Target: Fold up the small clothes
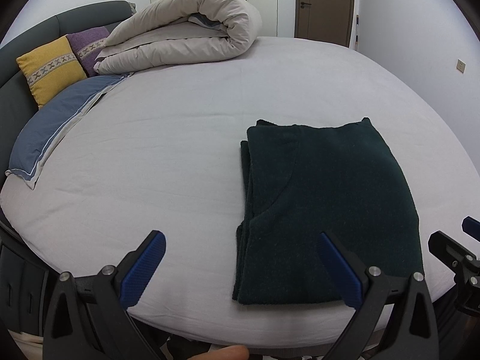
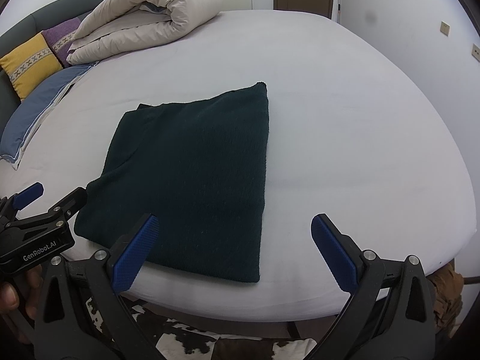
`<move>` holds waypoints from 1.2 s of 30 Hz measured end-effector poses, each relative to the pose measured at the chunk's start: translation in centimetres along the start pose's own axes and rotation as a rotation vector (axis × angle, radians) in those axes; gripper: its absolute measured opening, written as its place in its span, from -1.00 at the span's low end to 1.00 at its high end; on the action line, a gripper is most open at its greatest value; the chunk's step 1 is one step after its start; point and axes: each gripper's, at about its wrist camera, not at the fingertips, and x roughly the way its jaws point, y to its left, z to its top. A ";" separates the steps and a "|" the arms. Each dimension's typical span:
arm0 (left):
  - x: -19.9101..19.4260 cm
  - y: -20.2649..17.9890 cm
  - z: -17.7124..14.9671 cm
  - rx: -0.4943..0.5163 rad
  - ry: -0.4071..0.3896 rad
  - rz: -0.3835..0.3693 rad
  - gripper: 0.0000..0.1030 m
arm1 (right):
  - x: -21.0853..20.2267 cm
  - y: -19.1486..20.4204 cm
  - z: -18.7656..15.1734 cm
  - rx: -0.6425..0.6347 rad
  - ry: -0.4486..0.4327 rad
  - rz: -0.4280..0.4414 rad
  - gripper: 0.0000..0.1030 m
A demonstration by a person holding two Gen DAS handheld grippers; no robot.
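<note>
A dark green knit garment [image 1: 324,210] lies folded into a flat rectangle on the pale bed sheet [image 1: 168,156], near the front edge. It also shows in the right wrist view [image 2: 195,177]. My left gripper [image 1: 243,240] is open and empty, above the sheet at the garment's left front corner. My right gripper [image 2: 234,225] is open and empty, above the garment's right front corner. The left gripper's body also shows at the left edge of the right wrist view [image 2: 36,228].
A rolled beige duvet [image 1: 186,33] lies at the back of the bed. A blue pillow [image 1: 57,126], a yellow cushion [image 1: 51,69] and a purple cushion [image 1: 90,45] sit at the left by the dark headboard [image 1: 18,108]. A cowhide rug [image 2: 192,342] lies below the bed's front edge.
</note>
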 end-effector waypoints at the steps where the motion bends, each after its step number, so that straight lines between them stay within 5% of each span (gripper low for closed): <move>1: 0.0 0.0 -0.1 0.000 0.000 0.000 1.00 | 0.0 0.0 0.0 0.000 0.000 0.000 1.00; 36: 0.5 0.2 -0.7 0.005 0.022 0.004 1.00 | 0.2 0.3 -0.6 0.005 0.008 0.000 1.00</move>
